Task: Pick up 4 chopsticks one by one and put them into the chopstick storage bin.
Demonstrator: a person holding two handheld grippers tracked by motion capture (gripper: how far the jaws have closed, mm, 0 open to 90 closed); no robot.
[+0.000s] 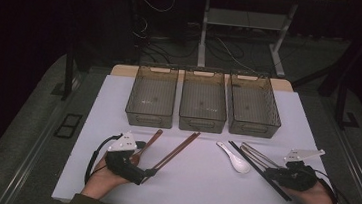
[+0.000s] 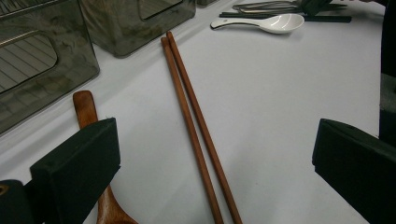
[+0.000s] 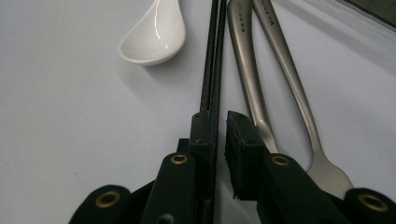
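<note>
The right gripper (image 3: 217, 122) sits low on the white table (image 1: 196, 184) at the near right, its jaws nearly shut around the black chopsticks (image 3: 212, 56). The pair runs between the pads; the left pad lies against it, while a slim gap shows on the right pad's side, so a firm pinch cannot be told for sure. In the high view the same gripper (image 1: 273, 174) rests on the chopsticks (image 1: 258, 168) near their near end, and they slant away up and to the left across the table.

Just right of the chopsticks lie two metal pieces of cutlery (image 3: 275, 60), side by side and partly under the right jaw. Just left of them lies a white spoon (image 3: 154, 37), bowl up, close to the chopsticks but apart.

At the near left the left gripper (image 2: 215, 154) is wide open, its pads well apart and holding nothing. Two brown chopsticks (image 2: 196, 121) lie together on the table between its jaws, touching neither. A wooden spoon (image 2: 86, 109) lies beside the left jaw, partly hidden behind it. In the high view this gripper (image 1: 146, 171) sits at the near ends of the brown chopsticks (image 1: 177, 149).

Farther back, three smoky plastic bins (image 1: 202, 121) stand in a row across the table, side by side, near its far edge
</note>
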